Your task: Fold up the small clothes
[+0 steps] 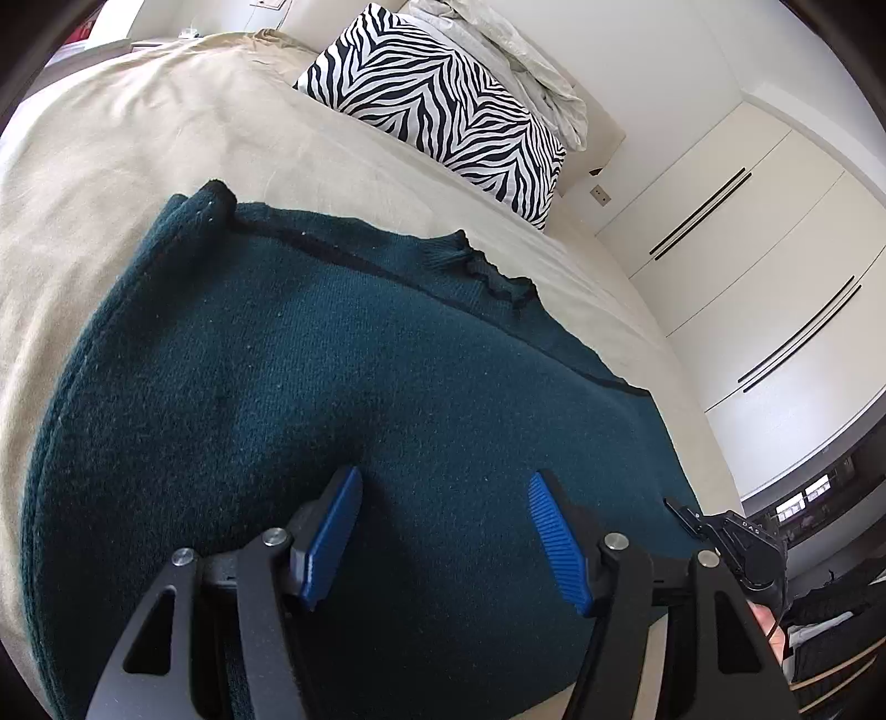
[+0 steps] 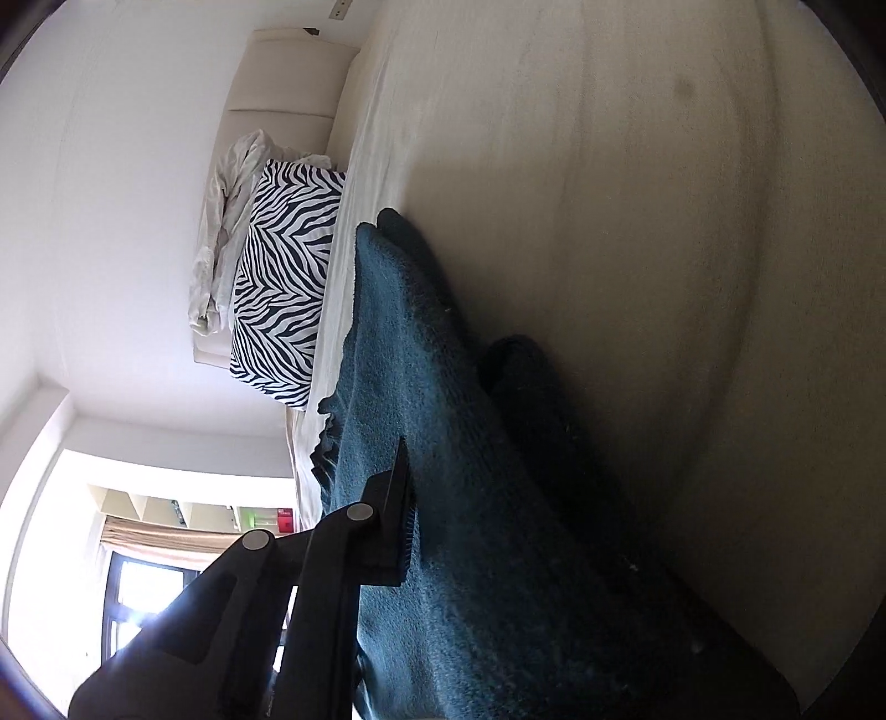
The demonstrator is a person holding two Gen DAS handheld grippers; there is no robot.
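Folding was approx halfway: sweater point(image 1: 332, 387) lay doubled on near part of bed point(image 1: 138, 166). Left gripper point(image 1: 443, 531) hung apart above it; right gripper point(image 2: 407, 498) was clamped on its edge, w/ more folds left.

both wrist views close over bed point(image 1: 138, 138), rolled differently, sharing zebra pillow point(image 1: 443, 105)

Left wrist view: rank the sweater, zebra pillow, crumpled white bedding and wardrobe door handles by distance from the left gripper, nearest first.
1. Dark green sweater: directly under the left gripper, spread on the beige bedcover.
2. Zebra pillow: beyond the sweater, at the head of the bed.
3. Crumpled white bedding: just behind the pillow.
Wardrobe handles: off to the right; too close to call against the pillow.
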